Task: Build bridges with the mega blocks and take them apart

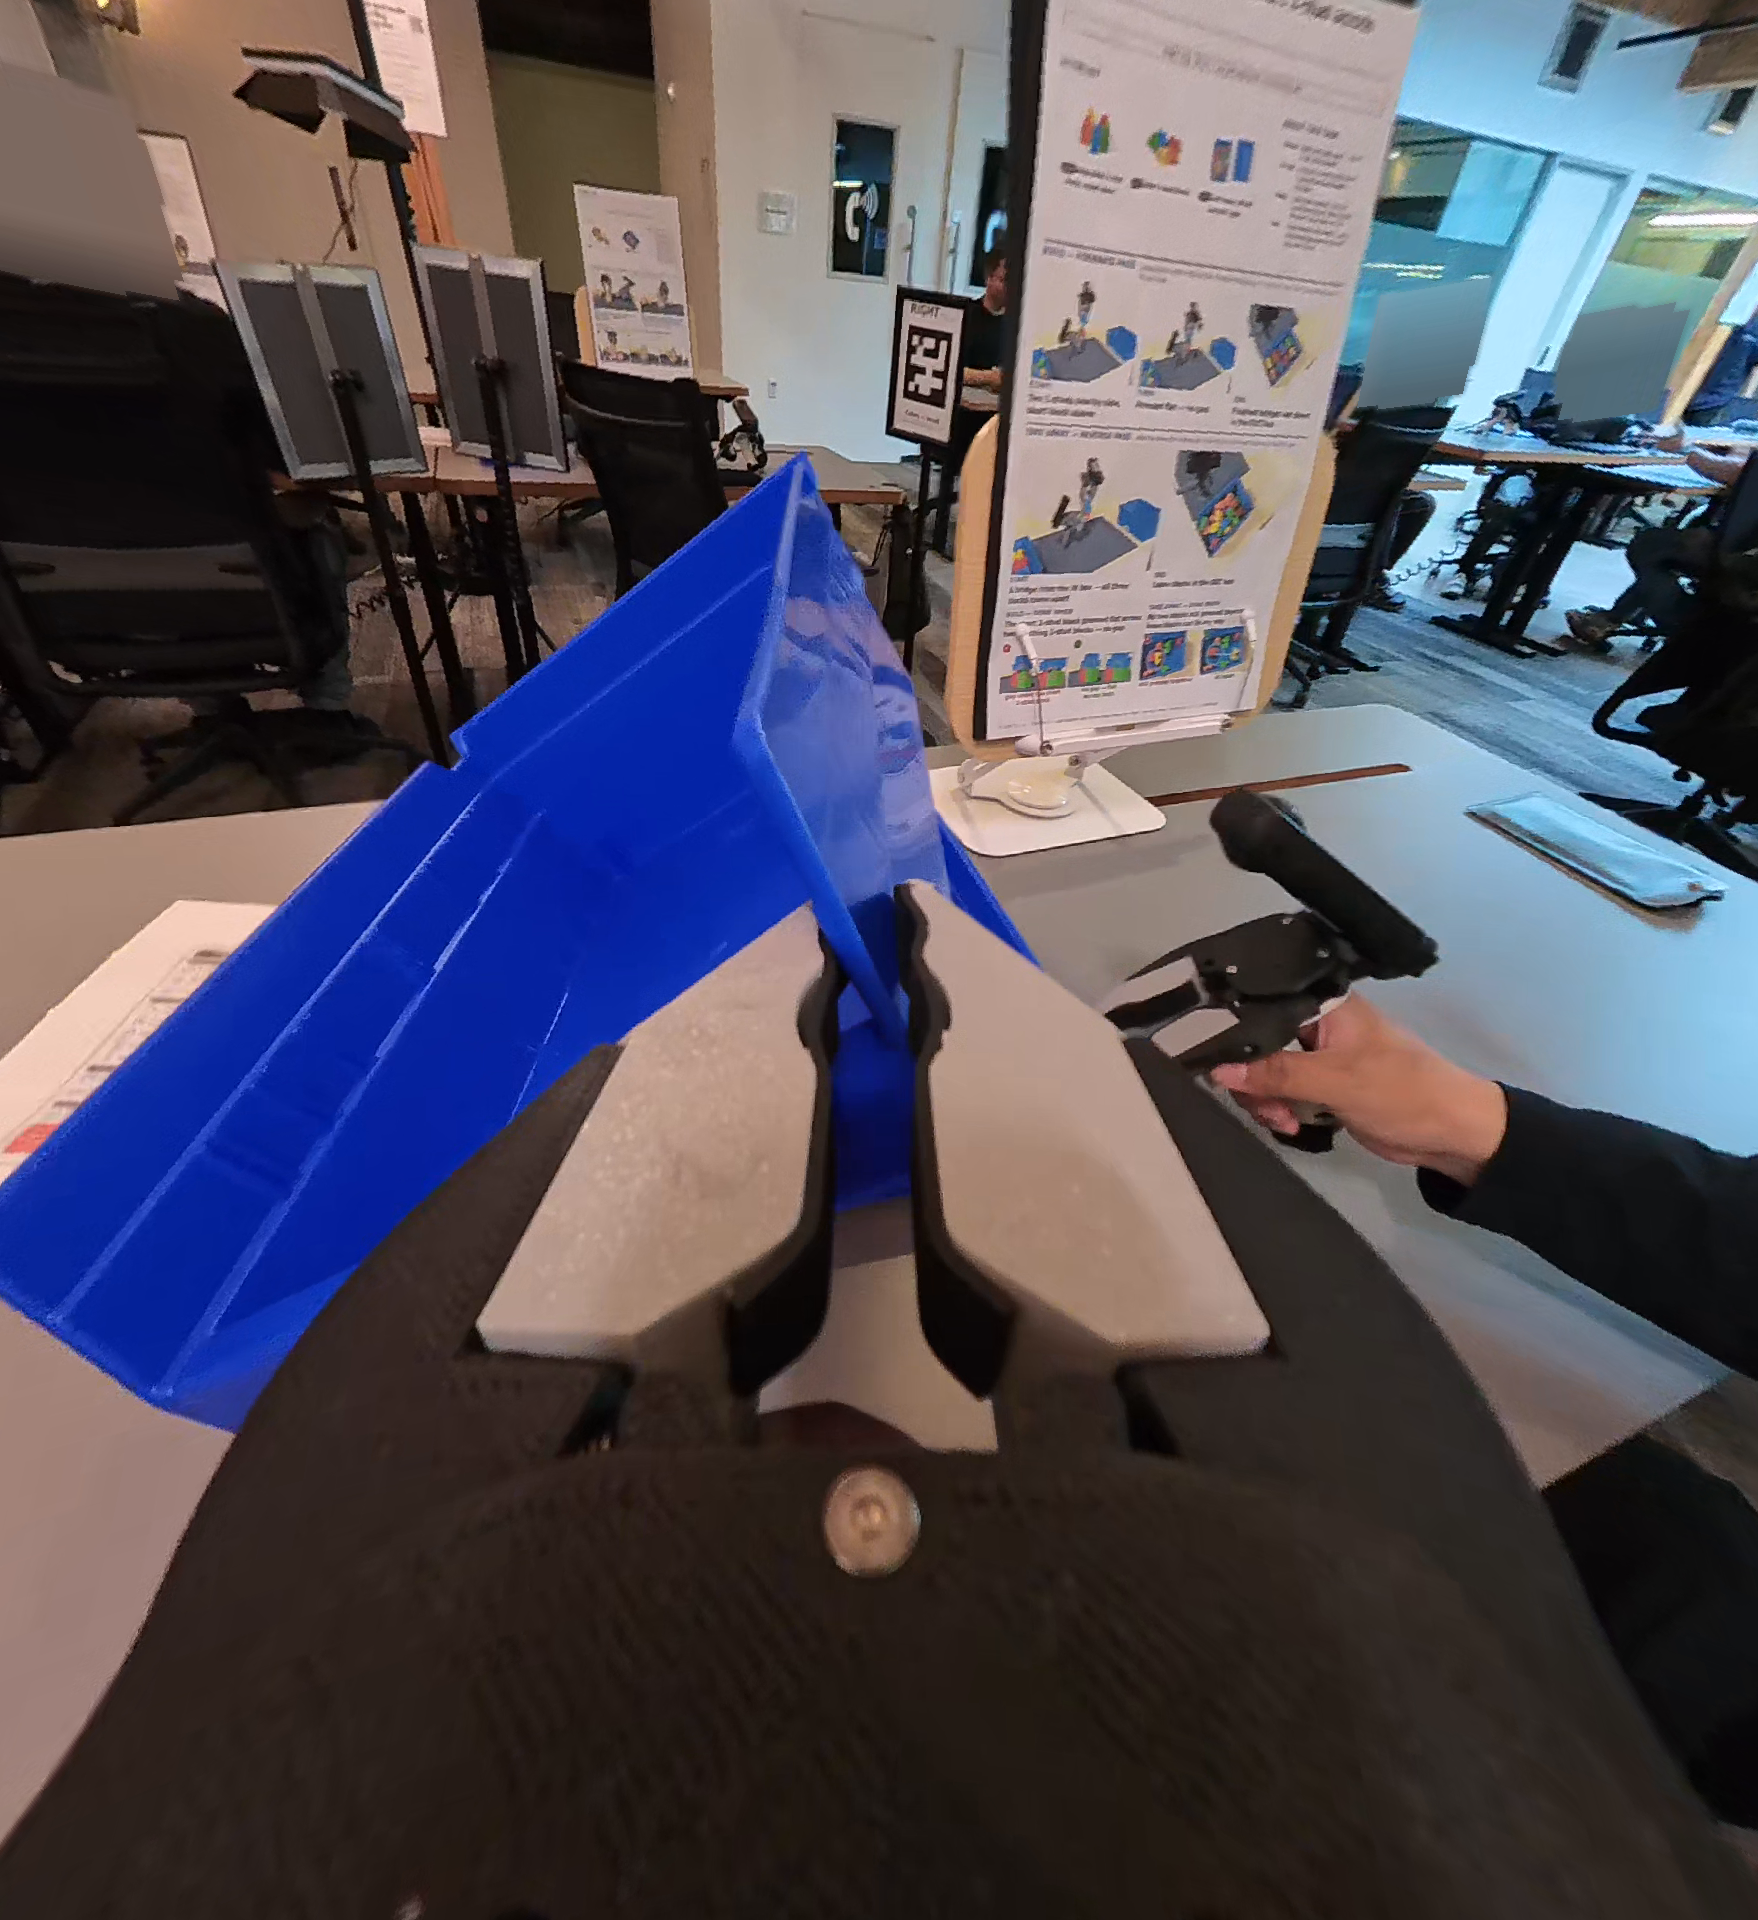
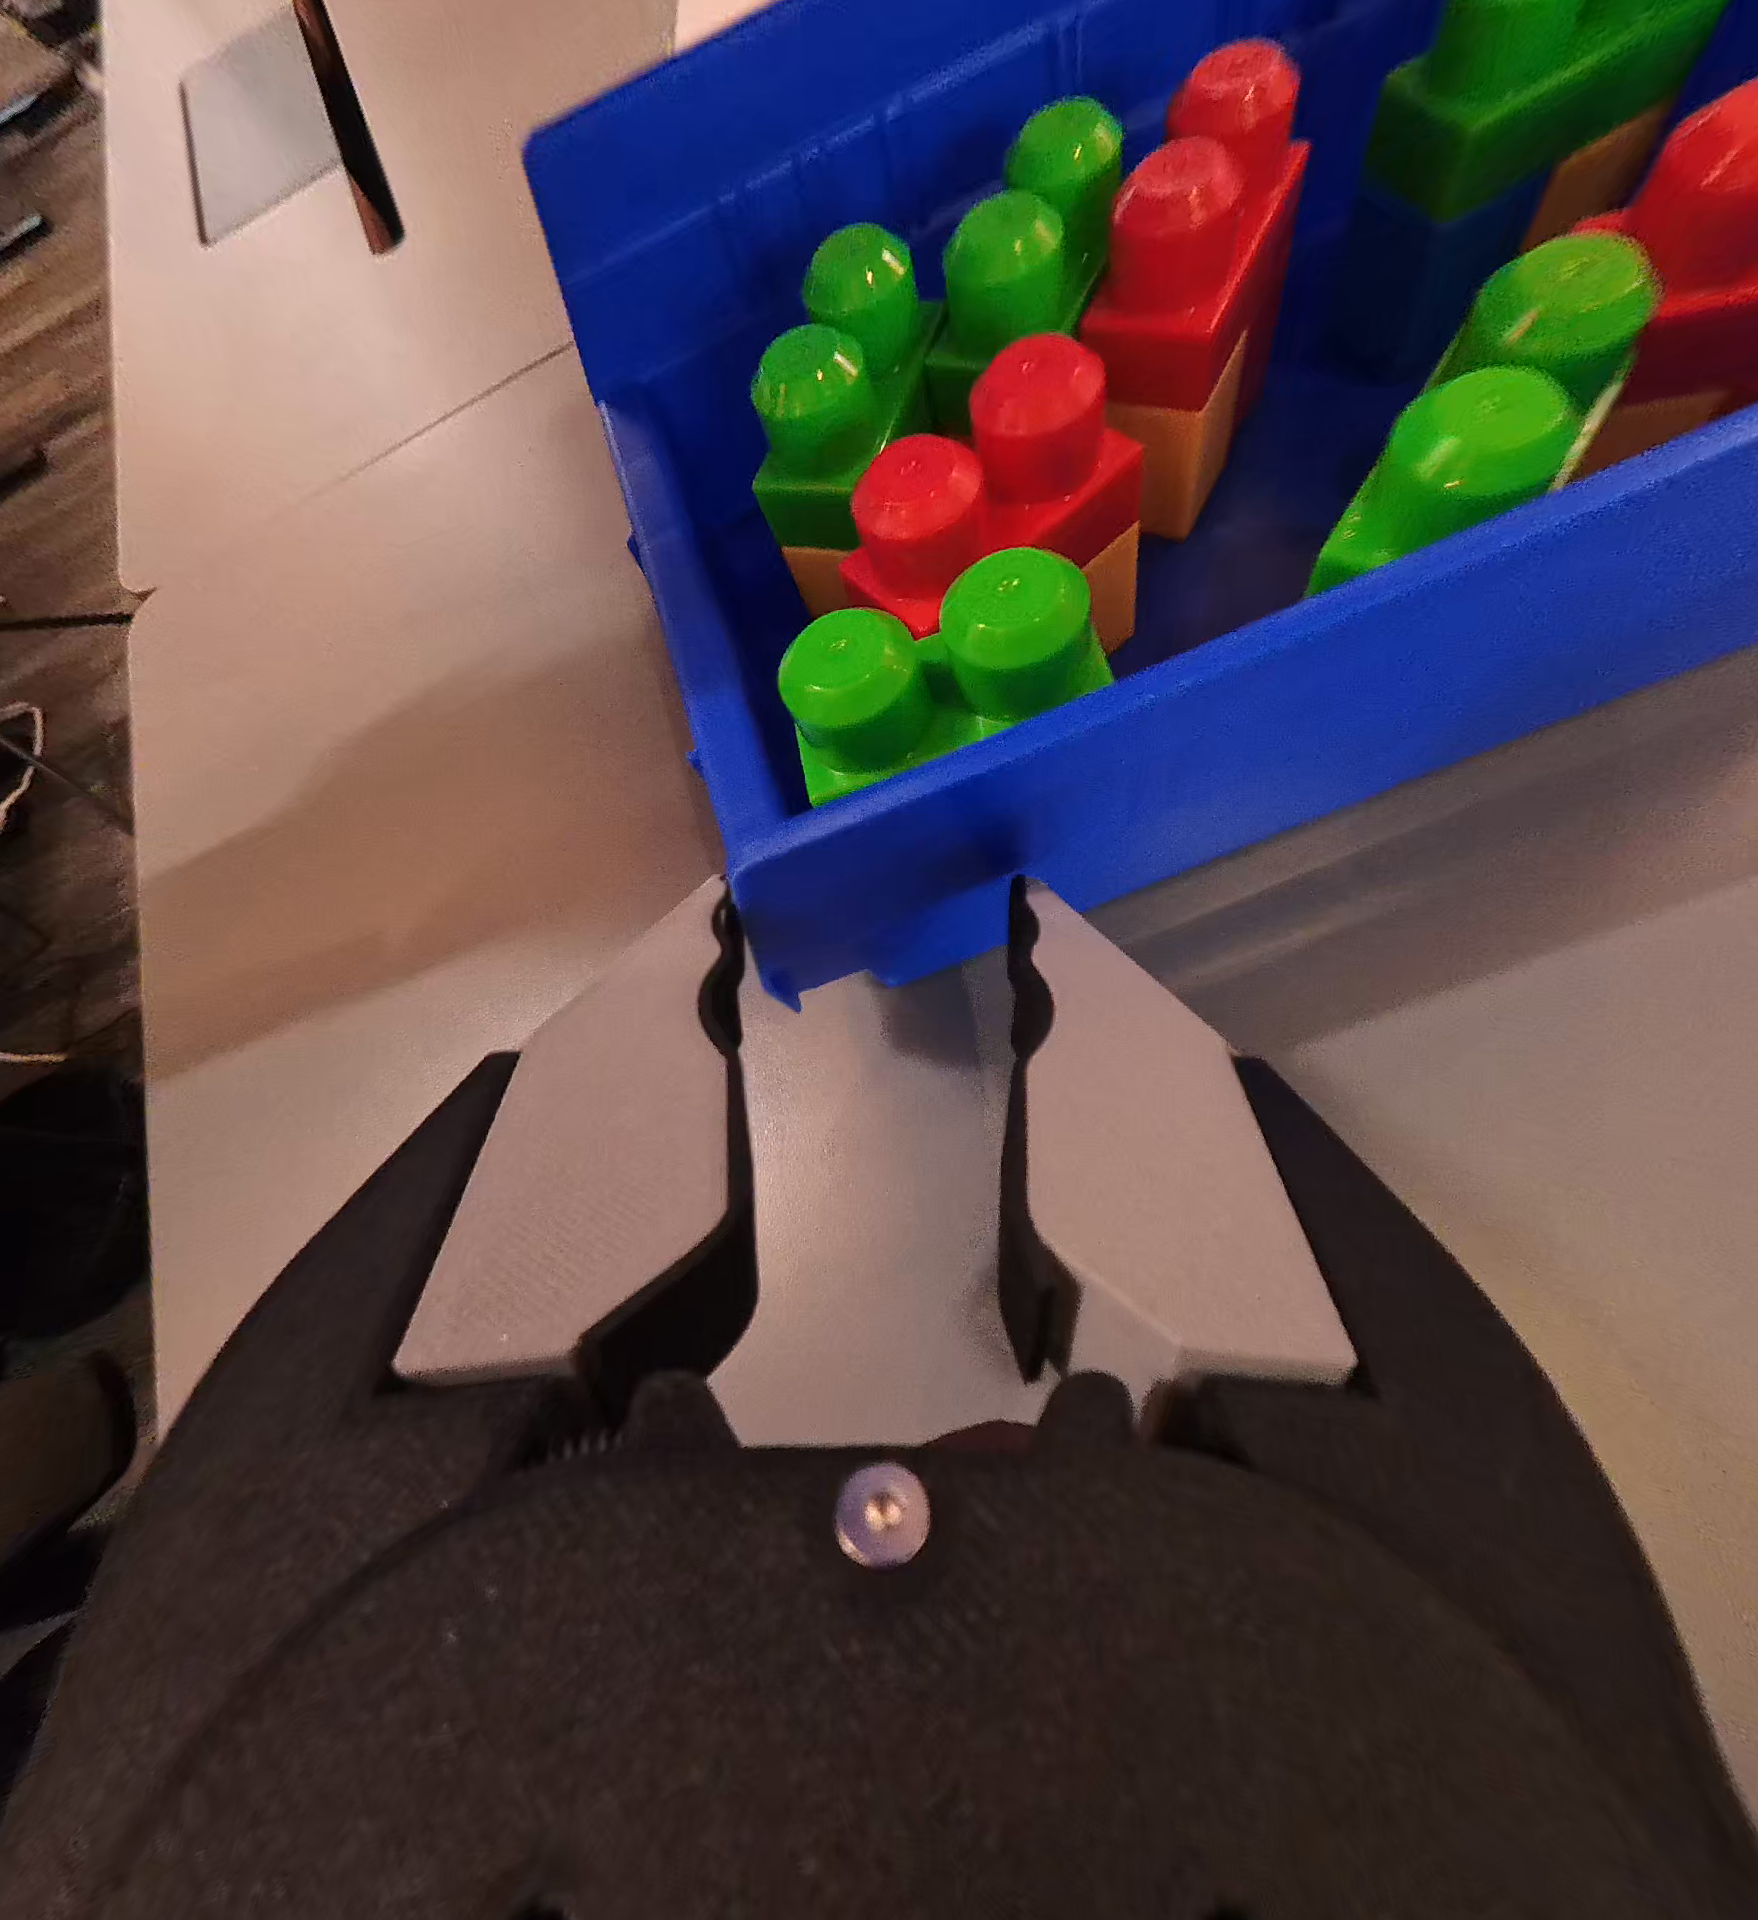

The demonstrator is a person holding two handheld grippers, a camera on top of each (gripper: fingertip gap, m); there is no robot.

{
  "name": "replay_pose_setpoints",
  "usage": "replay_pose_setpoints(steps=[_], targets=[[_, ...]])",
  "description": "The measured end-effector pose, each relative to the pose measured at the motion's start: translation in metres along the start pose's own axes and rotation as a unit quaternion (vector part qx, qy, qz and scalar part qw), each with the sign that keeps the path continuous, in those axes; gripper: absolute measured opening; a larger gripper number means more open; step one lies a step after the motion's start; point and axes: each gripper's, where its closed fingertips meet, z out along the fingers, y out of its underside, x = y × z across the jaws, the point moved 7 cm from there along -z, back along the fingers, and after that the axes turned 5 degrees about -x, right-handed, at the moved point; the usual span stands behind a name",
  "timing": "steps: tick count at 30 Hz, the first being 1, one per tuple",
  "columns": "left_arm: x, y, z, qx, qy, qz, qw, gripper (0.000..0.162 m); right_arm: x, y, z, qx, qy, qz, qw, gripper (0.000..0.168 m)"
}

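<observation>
Left gripper (image 1: pixel 870 966) pinches the tilted blue bin's (image 1: pixel 542 935) thin wall at frame centre; right gripper (image 2: pixel 870 935) straddles the rim, unclamped; a slip could dump the blocks (image 2: pixel 942 499).

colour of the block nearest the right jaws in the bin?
Bright green block, two studs, in the blue bin's near corner. Clearest in the right wrist view.

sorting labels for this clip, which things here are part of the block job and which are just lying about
Part of the job:
left gripper, shut on the wall of a tilted blue bin
right gripper, open at the rim of a second bin
green blocks
red blocks

Lying about:
instruction sheet on its stand
paper
office chairs
</observation>
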Motion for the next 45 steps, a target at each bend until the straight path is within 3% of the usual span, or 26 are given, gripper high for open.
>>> replay_pose_setpoints(steps=[6, 12, 15, 19, 24, 28, 34, 36, 40, 42, 45], targets=[[0.038, -0.014, -0.013, 0.037, 0.034, 0.039, 0.998, 0.005, 0.001, 0.027, -0.079, 0.075, -0.053, 0.034, 0.995, 0.051], [0.103, -0.020, 0.002, 0.049, 0.101, 0.065, 0.992, 0.004, 0.033, 0.089, -0.198, 0.168, -0.020, 0.101, 0.980, 0.052], [0.140, -0.016, 0.020, 0.053, 0.130, 0.078, 0.987, 0.004, 0.043, 0.127, -0.256, 0.209, -0.004, 0.130, 0.969, 0.051], [0.199, -0.001, 0.054, 0.035, 0.164, 0.100, 0.981, 0.004, 0.061, 0.181, -0.312, 0.199, 0.062, 0.153, 0.966, 0.047], [0.289, 0.047, 0.117, -0.009, 0.201, 0.143, 0.969, 0.004, 0.068, 0.222, -0.366, 0.197, 0.117, 0.176, 0.957, 0.047], [0.360, 0.111, 0.177, -0.059, 0.212, 0.172, 0.960, 0.005, 0.059, 0.233, -0.388, 0.209, 0.138, 0.169, 0.953, 0.047], [0.444, 0.197, 0.245, -0.120, 0.195, 0.202, 0.952, 0.000, 0.050, 0.243, -0.385, 0.167, 0.169, 0.146, 0.960, 0.049], [0.467, 0.221, 0.258, -0.161, 0.231, 0.191, 0.940, 0.013, 0.050, 0.245, -0.380, 0.148, 0.185, 0.138, 0.962, 0.049], [0.477, 0.223, 0.253, -0.153, 0.255, 0.181, 0.937, 0.023, 0.046, 0.246, -0.373, 0.128, 0.208, 0.124, 0.962, 0.050], [0.465, 0.217, 0.244, -0.152, 0.260, 0.177, 0.937, 0.033, 0.037, 0.241, -0.371, 0.127, 0.213, 0.108, 0.963, 0.051], [0.430, 0.205, 0.226, -0.149, 0.264, 0.143, 0.942, 0.035, 0.017, 0.231, -0.359, 0.123, 0.201, 0.077, 0.969, 0.050]])
